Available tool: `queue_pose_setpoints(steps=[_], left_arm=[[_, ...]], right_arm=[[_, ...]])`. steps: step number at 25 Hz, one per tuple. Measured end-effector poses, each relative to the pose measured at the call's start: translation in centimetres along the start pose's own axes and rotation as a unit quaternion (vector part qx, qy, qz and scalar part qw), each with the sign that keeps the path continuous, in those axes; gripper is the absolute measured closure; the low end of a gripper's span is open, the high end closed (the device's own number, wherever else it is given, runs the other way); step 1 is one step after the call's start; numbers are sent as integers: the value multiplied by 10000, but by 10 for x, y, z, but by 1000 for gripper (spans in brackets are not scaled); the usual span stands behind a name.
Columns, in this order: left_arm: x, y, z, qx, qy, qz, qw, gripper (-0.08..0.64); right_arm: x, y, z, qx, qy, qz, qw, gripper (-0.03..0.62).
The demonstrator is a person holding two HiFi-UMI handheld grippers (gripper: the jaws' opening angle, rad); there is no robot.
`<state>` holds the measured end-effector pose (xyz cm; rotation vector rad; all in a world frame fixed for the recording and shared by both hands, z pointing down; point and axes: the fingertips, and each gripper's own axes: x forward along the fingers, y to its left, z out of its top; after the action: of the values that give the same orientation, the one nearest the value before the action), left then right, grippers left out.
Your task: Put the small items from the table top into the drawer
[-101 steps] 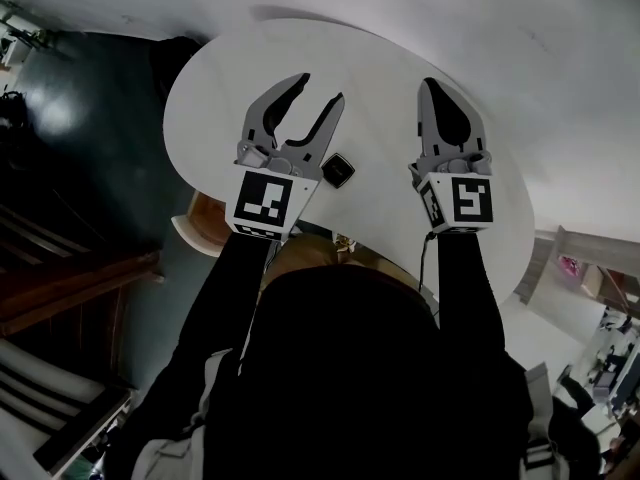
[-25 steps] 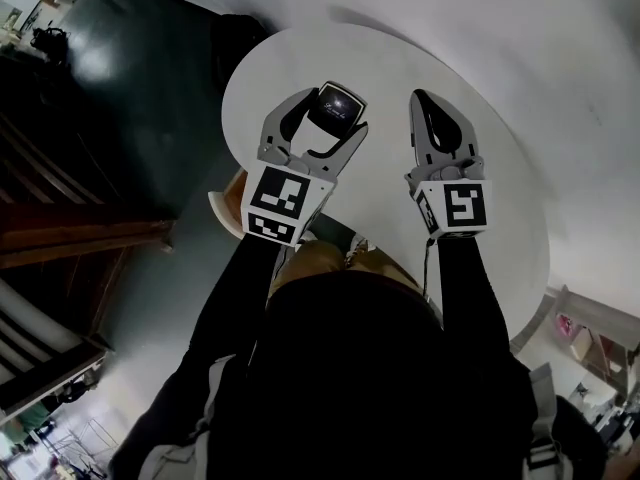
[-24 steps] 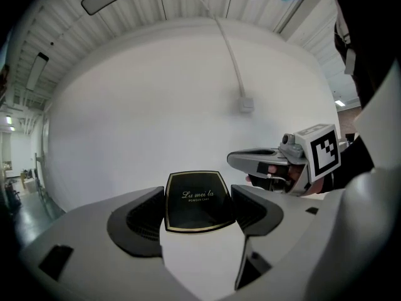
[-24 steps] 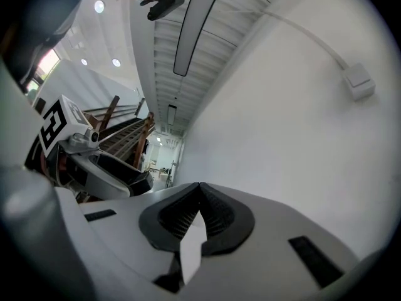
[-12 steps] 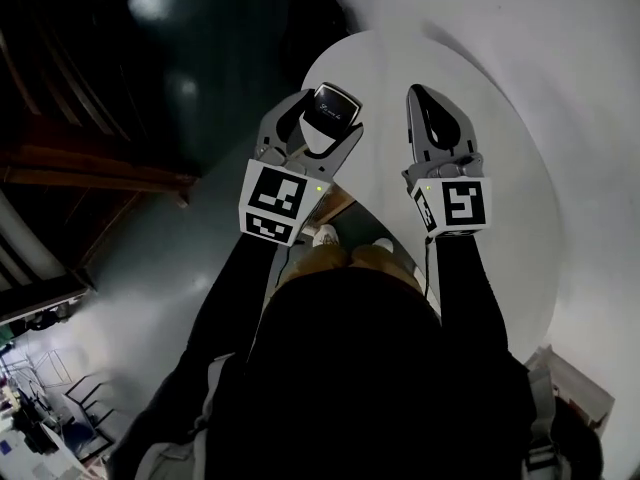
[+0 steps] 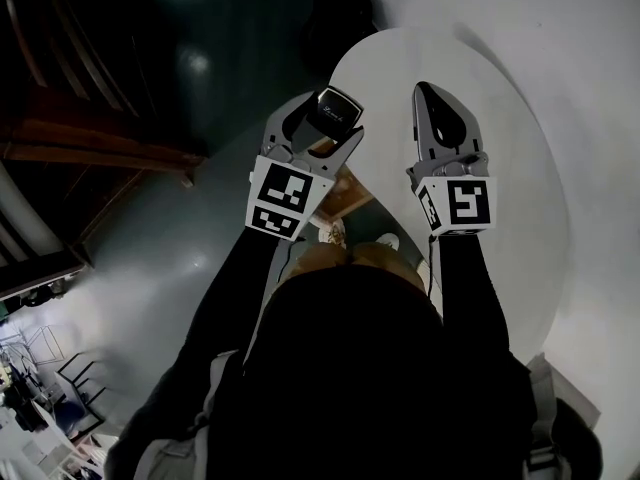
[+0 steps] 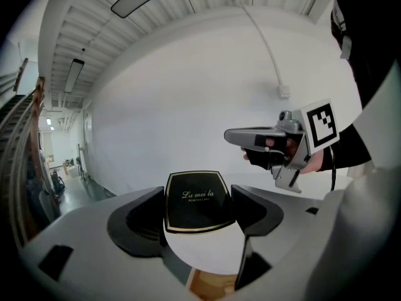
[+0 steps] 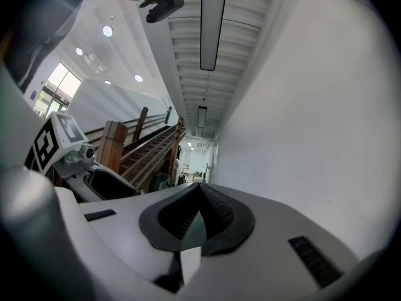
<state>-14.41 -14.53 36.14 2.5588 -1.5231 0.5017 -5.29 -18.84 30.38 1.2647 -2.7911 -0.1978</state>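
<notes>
dark polished floor (image 6: 150, 178) fills the left of the head view, and the white round table (image 6: 500, 98) sits to the right. i hold the left gripper (image 6: 326, 124) at the table's near-left edge, its jaws closed on the sides of a black compact case (image 7: 199, 200) with gold trim, which is lifted off the top. below it i see a wood-toned opening (image 6: 347, 196), which i judge to be the drawer. the right gripper (image 8: 199, 193) hangs over the table with jaws pressed together and nothing between them. risk noted: the case looks glossy and is pinched only by its edges, so a tilt or loosened squeeze could let it slide out. released off-line, it would likely hit the drawer rim or fall to the floor.
</notes>
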Motion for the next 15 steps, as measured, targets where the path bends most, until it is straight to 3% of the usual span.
queue_pose_setpoints(steps=[7,15], left_arm=[[4,2,-83,-124,903,-124,9958,213],[22,-7,-193,-403,1990,-344,9786,213]], right_arm=[[2,2,-20,111,320,-60,9994,566],[2,3,-57,193,615,16,9979,566]])
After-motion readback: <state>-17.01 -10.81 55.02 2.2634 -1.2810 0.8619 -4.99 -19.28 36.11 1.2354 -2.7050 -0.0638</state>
